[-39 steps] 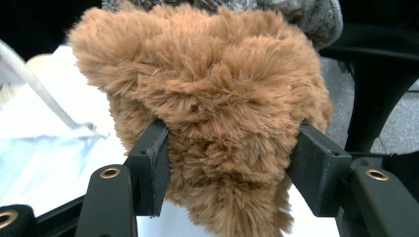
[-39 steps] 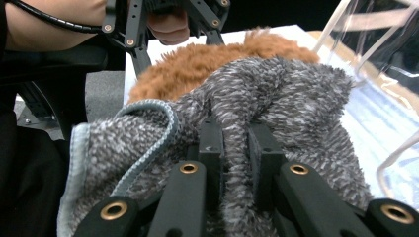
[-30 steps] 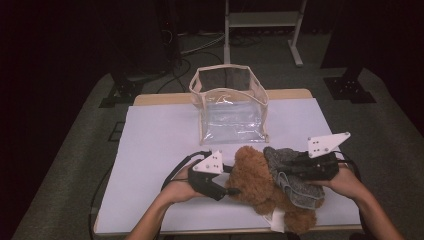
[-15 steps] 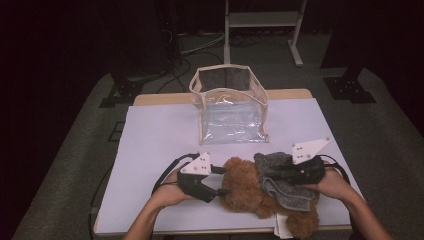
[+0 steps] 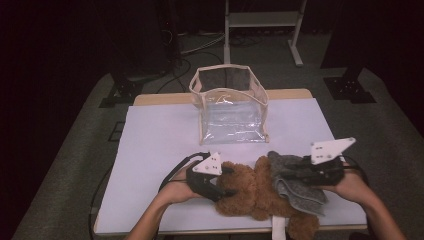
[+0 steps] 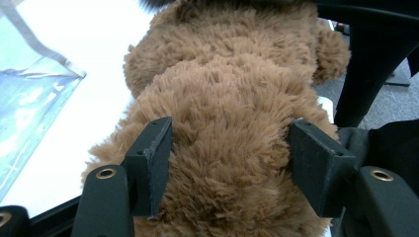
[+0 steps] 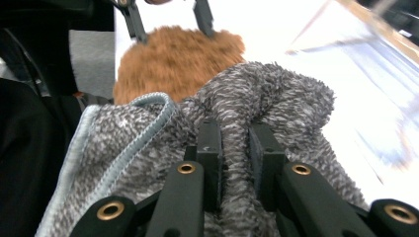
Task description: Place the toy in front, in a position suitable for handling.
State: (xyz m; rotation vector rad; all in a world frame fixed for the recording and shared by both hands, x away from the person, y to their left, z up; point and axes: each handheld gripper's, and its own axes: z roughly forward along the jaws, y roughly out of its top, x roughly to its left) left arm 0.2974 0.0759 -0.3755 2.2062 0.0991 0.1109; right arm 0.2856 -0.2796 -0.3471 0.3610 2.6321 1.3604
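Left gripper (image 6: 225, 163): jaws spread wide and clamped on the brown teddy bear (image 6: 232, 148), pads sunk into the fur both sides.
Right gripper (image 7: 234, 148): jaws nearly together, pinching a fold of the grey towel (image 7: 276, 108).
Bear location: lying at the counter's (image 5: 160, 135) near edge, about 6 o'clock from the clear bag (image 5: 230, 107); one leg hangs past the edge.
Towel location: draped over the bear's right-hand half, at 3 o'clock of the left gripper (image 5: 222, 182); right gripper (image 5: 295, 170) holds it from the 3 o'clock side.
Risk 1: the pinch is on a fold only, so the towel could slip out if pulled hard against the fur.
Risk 2: plush compresses, so the bear may rotate or squirm out of the left clamp if lifted by one end.
Risk 3: the bear sits at the near edge; a drag toward 6 o'clock would likely drop it off.
Open room: bare counter at 9 to 11 o'clock of the bear, and some at 2 o'clock beside the bag.
Bag: upright, mouth open, well apart from both grippers.
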